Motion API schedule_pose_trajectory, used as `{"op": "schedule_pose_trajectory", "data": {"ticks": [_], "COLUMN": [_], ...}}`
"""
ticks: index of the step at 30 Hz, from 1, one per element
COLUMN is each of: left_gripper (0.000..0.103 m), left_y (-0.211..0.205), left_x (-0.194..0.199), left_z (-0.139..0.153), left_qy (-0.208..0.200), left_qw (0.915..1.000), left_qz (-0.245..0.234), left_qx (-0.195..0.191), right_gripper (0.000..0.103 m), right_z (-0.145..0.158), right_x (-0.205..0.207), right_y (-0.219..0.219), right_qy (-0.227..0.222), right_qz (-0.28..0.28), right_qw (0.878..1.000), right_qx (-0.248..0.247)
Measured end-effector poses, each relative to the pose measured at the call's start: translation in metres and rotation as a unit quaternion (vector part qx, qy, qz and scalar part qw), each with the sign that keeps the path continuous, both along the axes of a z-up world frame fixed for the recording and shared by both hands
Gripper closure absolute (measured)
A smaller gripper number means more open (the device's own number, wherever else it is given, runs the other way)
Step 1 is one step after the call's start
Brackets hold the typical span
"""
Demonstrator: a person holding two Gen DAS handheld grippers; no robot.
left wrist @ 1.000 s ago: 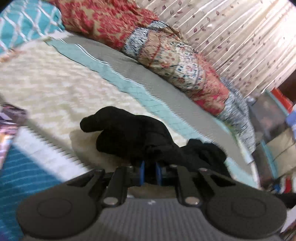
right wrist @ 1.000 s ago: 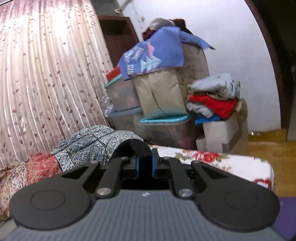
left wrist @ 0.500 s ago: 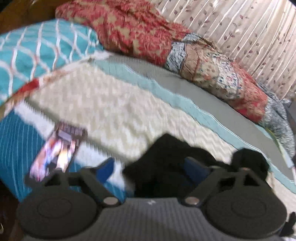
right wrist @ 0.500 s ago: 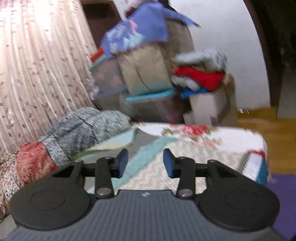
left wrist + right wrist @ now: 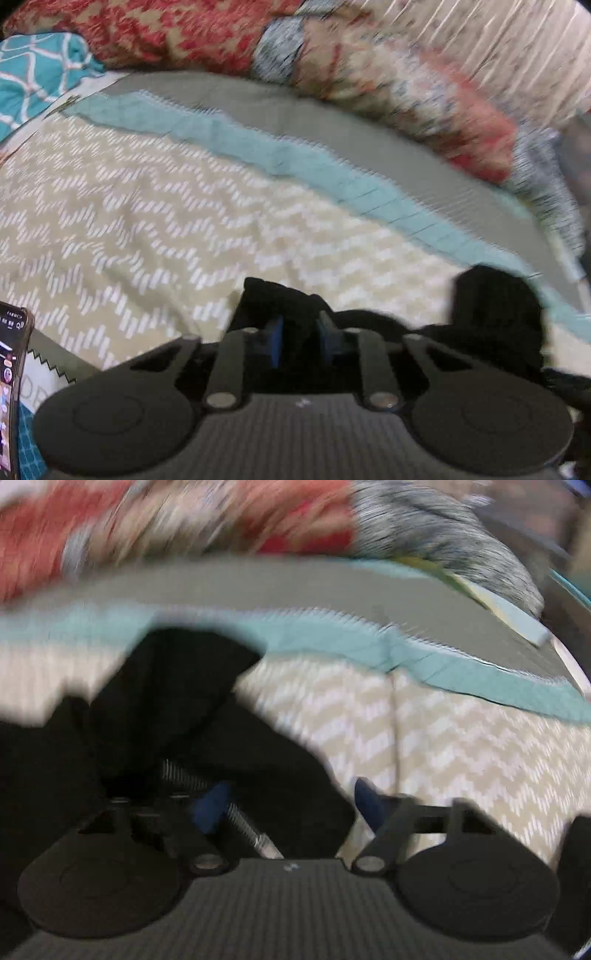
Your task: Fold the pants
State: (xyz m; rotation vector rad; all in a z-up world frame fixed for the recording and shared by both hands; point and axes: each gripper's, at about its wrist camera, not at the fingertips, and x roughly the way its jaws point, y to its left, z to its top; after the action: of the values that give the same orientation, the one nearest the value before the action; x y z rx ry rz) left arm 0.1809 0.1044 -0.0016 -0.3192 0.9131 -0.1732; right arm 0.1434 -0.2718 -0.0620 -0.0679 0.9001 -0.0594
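Left gripper [image 5: 298, 341]: I have just closed it, clamped on the black pants [image 5: 495, 314].
Right gripper [image 5: 291, 806]: closing, jaws apart, cloth between.
Risk: I pinch one layer; fold skews.

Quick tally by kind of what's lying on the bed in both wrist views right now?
Black pants: 1, bunched
Phone: 1, at the left edge
Patterned quilt roll: 1
Teal pillow: 1
Total: 4
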Motion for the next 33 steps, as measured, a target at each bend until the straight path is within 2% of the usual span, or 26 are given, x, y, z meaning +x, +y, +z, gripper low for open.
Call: {"op": "schedule_pose_trajectory", "data": {"ticks": [1,2,4,6,7,9,11,14,17,19,21,23,24,26,27,28,29,31,33], "left_gripper": [0.089,0.090,0.090,0.090,0.090,0.090,0.090,0.090,0.090,0.090,0.090,0.089,0.083,0.054,0.031,0.026,0.026,0.021,0.013], "left_y": [0.005,0.012,0.027,0.040,0.048,0.063,0.075,0.082,0.086,0.094,0.097,0.094,0.093,0.095,0.095,0.098,0.100,0.098,0.092], "left_x": [-0.010,-0.022,-0.046,-0.070,-0.082,-0.106,-0.132,-0.157,-0.169,-0.174,-0.174,-0.168,-0.165,-0.158,-0.156,-0.152,-0.148,-0.131,-0.109], "left_z": [0.011,0.024,0.046,0.062,0.067,0.067,0.056,0.027,-0.005,-0.017,-0.014,0.000,0.007,0.019,0.023,0.029,0.032,0.036,0.031], "left_qy": [-0.014,-0.030,-0.059,-0.087,-0.096,-0.100,-0.093,-0.046,0.023,0.046,0.041,0.019,0.011,0.002,-0.005,-0.020,-0.028,-0.034,-0.022], "left_qw": [0.9997,0.9986,0.9943,0.9888,0.9866,0.9845,0.9854,0.9915,0.9943,0.9932,0.9918,0.9940,0.9950,0.9960,0.9964,0.9963,0.9962,0.9962,0.9971], "left_qz": [-0.004,-0.008,-0.018,-0.023,-0.022,-0.018,-0.023,-0.028,-0.024,-0.009,0.000,-0.001,-0.001,0.009,0.018,0.030,0.035,0.032,0.029], "left_qx": [-0.019,-0.042,-0.087,-0.119,-0.130,-0.143,-0.141,-0.119,-0.101,-0.107,-0.121,-0.108,-0.099,-0.089,-0.083,-0.078,-0.074,-0.073,-0.067], "right_gripper": [0.095,0.100,0.100,0.100,0.100,0.100,0.099,0.099,0.099,0.099,0.099,0.099,0.099,0.095,0.092,0.077,0.055,0.043,0.038], "right_z": [-0.001,0.009,0.039,0.075,0.090,0.120,0.134,0.124,0.096,0.080,0.071,0.067,0.068,0.071,0.072,0.074,0.075,0.074,0.071], "right_x": [-0.001,-0.003,-0.004,-0.009,-0.014,-0.031,-0.051,-0.077,-0.099,-0.114,-0.123,-0.120,-0.119,-0.118,-0.118,-0.117,-0.117,-0.115,-0.112], "right_y": [0.003,-0.002,-0.025,-0.052,-0.067,-0.107,-0.143,-0.188,-0.224,-0.237,-0.244,-0.240,-0.238,-0.231,-0.224,-0.220,-0.210,-0.194,-0.173], "right_qy": [-0.007,-0.024,-0.077,-0.146,-0.175,-0.236,-0.267,-0.259,-0.215,-0.193,-0.183,-0.180,-0.178,-0.171,-0.172,-0.173,-0.171,-0.165,-0.161], "right_qz": [-0.002,-0.001,-0.043,-0.105,-0.136,-0.203,-0.261,-0.326,-0.379,-0.401,-0.409,-0.402,-0.392,-0.368,-0.358,-0.344,-0.329,-0.285,-0.224], "right_qw": [0.999,0.999,0.996,0.983,0.975,0.950,0.927,0.908,0.898,0.893,0.893,0.896,0.901,0.914,0.918,0.923,0.928,0.942,0.955], "right_qx": [-0.046,-0.043,-0.015,-0.026,-0.029,-0.029,-0.033,-0.054,-0.065,-0.064,-0.049,-0.047,-0.044,-0.023,-0.013,0.004,0.020,0.070,0.111]}}
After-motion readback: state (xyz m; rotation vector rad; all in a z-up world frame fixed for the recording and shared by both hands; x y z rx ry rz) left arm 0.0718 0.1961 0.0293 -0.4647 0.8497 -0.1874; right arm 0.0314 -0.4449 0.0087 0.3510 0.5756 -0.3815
